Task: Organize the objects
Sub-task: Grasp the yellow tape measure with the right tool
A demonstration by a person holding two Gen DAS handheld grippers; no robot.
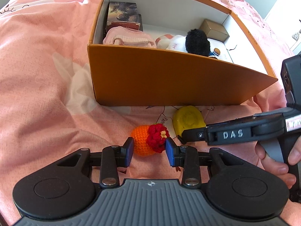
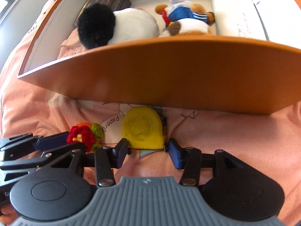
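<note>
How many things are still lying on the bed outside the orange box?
2: a crocheted orange ball between the left gripper's pads, and a yellow tape measure beside it, near the box wall. Others may be hidden.

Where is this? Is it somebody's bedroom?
Probably yes, a bedroom. Everything sits on a soft pink printed bedspread, like a bed. An orange box on it holds plush toys, and daylight comes in from one side.
</note>
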